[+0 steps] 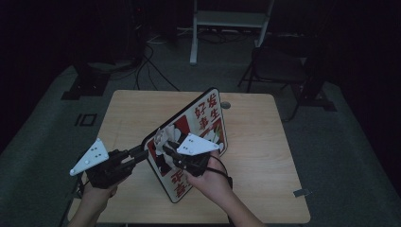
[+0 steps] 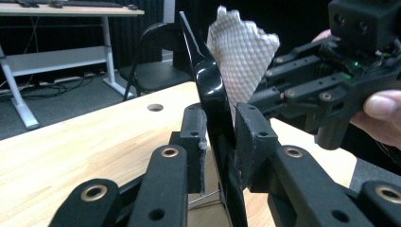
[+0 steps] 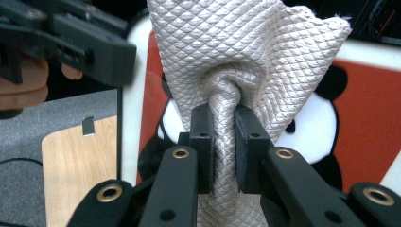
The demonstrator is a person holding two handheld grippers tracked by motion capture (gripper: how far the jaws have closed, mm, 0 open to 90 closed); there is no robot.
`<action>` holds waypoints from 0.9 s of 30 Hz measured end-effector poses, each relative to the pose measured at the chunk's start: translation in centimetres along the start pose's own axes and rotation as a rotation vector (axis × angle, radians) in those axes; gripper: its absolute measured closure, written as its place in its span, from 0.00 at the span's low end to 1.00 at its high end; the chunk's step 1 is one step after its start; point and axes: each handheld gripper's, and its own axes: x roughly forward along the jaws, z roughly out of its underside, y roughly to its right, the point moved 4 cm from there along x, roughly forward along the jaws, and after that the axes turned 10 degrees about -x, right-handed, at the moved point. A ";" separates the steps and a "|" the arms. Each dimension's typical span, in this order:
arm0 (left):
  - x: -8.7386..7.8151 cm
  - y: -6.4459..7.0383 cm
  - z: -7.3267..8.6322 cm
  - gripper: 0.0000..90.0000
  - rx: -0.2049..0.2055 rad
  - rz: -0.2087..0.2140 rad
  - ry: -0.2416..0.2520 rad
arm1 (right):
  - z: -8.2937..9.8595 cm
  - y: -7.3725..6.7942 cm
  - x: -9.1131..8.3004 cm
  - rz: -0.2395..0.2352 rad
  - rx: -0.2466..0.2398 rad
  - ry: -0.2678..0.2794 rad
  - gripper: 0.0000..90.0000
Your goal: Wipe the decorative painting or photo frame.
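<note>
Left gripper [image 2: 220, 137]: nearest of all, its black jaws were closed on the edge of the board [image 1: 198, 137], one pad on each face, with the board standing tilted between them.

Right gripper [image 3: 222, 142]: its jaws were shut tight on a bunched neck of the cloth [image 3: 246, 56], so that the fabric fanned out above the pads.

Board: a glossy printed panel with a panda picture and red characters, standing on its lower edge on the desk [image 1: 265, 142], leaning, near the middle and towards the person's side.

Cloth: a pale, quilted rag, held up against the printed face of the board; whether it was pressed to the surface or just off it I could not tell.

Step in hand: to my eye, wiping the board's face with the cloth while the other gripper steadied it.

Doing it well: I'd judge the left grip should stay firm and low enough that the board does not swing or slide on its bottom edge. The cloth's loose fan, not the hard jaws, should meet the gloss. Strokes should push towards the held edge so the panel is braced rather than tipped.

Risk: a hard push on the far side could twist the board out of the left jaws.

Hands [image 1: 213, 182]: both came in from the near edge of the desk.
</note>
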 end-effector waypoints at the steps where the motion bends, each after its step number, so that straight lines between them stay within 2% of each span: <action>1: 0.0 0.0 0.0 0.84 0.002 0.000 -0.002 | 0.2 0.0 0.0 0.000 0.003 -0.004 0.89; 27: 0.0 0.1 0.0 0.84 0.003 -0.005 -0.001 | 4.9 -1.1 0.2 -0.016 0.041 -0.087 0.89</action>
